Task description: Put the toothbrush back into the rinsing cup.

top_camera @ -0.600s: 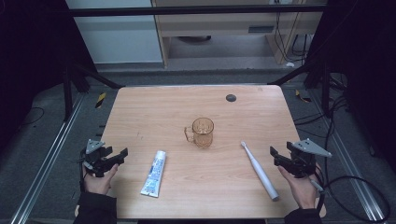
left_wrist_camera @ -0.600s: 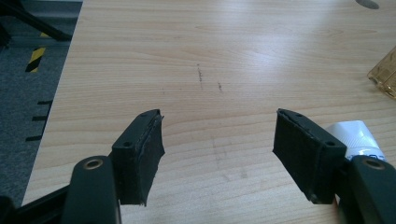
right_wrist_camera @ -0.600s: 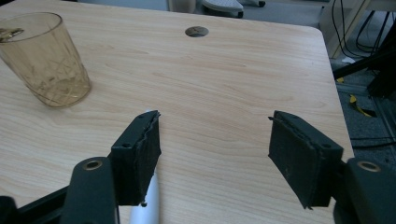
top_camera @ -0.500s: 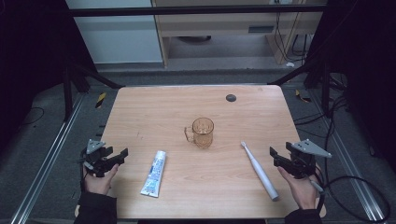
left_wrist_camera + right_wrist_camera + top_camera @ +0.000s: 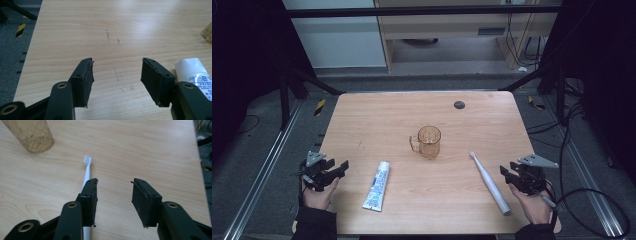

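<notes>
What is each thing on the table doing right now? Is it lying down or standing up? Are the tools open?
Mug: standing upright, looks empty.
Toothbrush: lying flat, bristle end toward the mug.
Toothpaste tube: lying flat, cap on.
Left tool: open, holding nothing.
Right tool: open, holding nothing, toothbrush beside it.

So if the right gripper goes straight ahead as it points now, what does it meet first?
Probably nothing: bare table lies ahead of the right gripper. The toothbrush stays just left of that line.
</notes>
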Available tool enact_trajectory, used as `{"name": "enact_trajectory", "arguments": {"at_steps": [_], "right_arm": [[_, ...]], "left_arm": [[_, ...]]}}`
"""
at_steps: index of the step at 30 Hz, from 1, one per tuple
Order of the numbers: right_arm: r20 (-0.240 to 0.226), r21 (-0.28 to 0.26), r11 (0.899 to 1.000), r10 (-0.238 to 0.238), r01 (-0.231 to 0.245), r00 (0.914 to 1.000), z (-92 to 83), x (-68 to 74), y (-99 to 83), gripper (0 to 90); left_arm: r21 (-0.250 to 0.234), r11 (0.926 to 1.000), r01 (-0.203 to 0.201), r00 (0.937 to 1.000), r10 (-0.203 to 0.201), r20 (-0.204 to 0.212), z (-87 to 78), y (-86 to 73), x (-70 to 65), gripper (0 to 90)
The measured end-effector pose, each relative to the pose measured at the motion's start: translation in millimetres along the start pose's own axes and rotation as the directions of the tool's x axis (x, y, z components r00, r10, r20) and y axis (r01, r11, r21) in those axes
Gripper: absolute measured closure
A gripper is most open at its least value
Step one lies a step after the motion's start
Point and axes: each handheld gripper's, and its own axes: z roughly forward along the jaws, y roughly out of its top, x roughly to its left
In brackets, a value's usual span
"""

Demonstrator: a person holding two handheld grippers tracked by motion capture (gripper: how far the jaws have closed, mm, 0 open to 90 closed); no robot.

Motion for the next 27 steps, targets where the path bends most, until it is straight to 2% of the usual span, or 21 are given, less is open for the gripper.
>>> {"name": "enact_trajectory", "arguments": {"at_steps": [4,15,18,27], "right_arm": [[-0.003,0.032,0.999,-0.028,0.028,0.9996,0.1,3.7,1.1,59.5],[0.002,0.081,0.996,-0.039,0.038,0.9992,-8.3,8.4,12.1,58.6],[0.0,0.12,0.992,-0.042,0.042,0.9991,-8.4,9.2,17.0,58.1],[-0.017,0.17,0.984,-0.048,0.05,0.9987,-6.1,13.8,32.6,55.6]], "left_arm": [[0.007,0.9999,-0.015,0.9999,0.015,-0.001,0.7,-0.2,-2.1,42.8],[0.025,0.9973,-0.069,0.9973,0.07,-0.02,5.9,-1.6,-5.3,41.2],[0.031,0.9962,-0.082,0.9964,0.082,-0.02,7.9,-1.8,-6.6,40.3],[0.038,0.9936,-0.107,0.9937,0.108,-0.03,11.8,-2.0,-8.2,38.0]]}}
